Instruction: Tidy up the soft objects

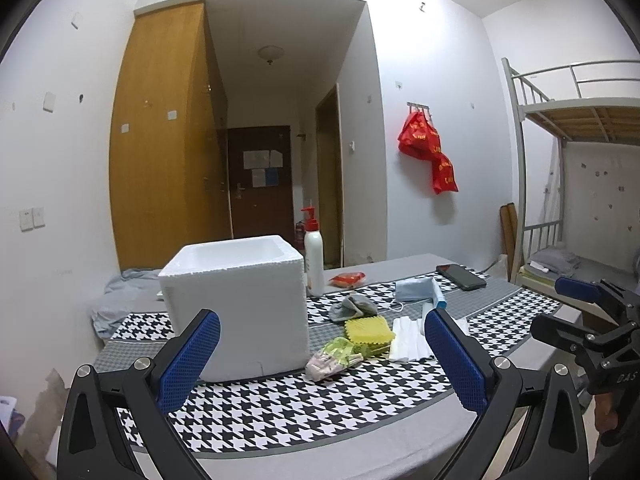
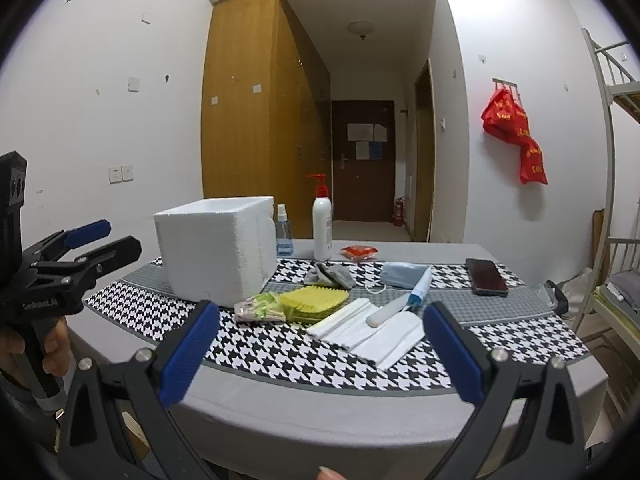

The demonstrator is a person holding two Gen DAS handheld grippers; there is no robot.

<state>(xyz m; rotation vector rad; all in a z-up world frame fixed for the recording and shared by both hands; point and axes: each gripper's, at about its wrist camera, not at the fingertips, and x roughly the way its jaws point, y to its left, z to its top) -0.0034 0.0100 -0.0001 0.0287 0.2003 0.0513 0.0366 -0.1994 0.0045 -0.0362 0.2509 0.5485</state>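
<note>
Right wrist view: the right hand-held gripper (image 2: 320, 344) gapes wide, empty, with the white cloth (image 2: 366, 330) just beyond its fingers on the surface (image 2: 280, 400), sponge (image 2: 314, 300) beside a foam box (image 2: 216, 248); left hand-held gripper (image 1: 322, 354) likewise spread, empty.

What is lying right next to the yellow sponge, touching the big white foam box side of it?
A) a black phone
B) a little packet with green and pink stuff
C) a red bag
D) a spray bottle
B: the green and pink packet lies against the yellow sponge, in front of the white foam box; the phone lies far off to the right.
</note>
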